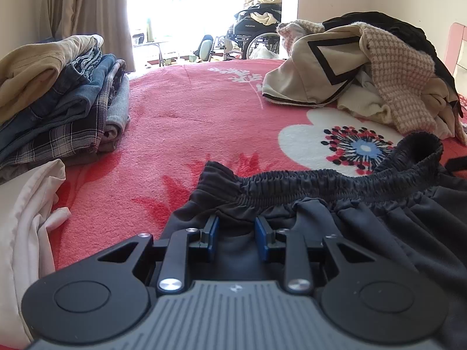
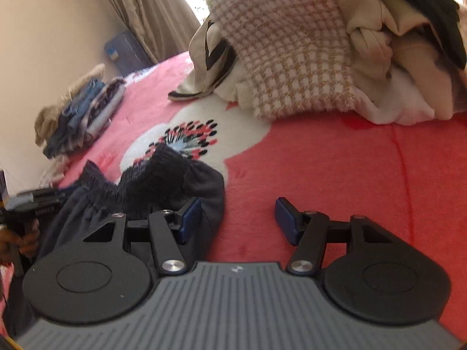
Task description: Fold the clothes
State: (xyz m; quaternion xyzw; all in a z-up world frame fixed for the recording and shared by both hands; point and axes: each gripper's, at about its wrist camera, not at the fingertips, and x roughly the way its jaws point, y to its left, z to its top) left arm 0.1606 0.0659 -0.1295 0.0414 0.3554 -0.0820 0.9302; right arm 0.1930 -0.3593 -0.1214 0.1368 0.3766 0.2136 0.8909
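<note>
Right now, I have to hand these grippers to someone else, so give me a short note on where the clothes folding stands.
Left gripper: jaws narrowly apart over the dark pants, just below the elastic waistband; whether the pads pinch the fabric I cannot tell.
Right gripper: open, nothing between its pads, above the red blanket beside the waistband's right end.
Done: a folded stack sits far left on the bed.
Left: the dark pants lie unfolded in front; an unsorted pile waits far right. A white garment lies at the near left.
</note>
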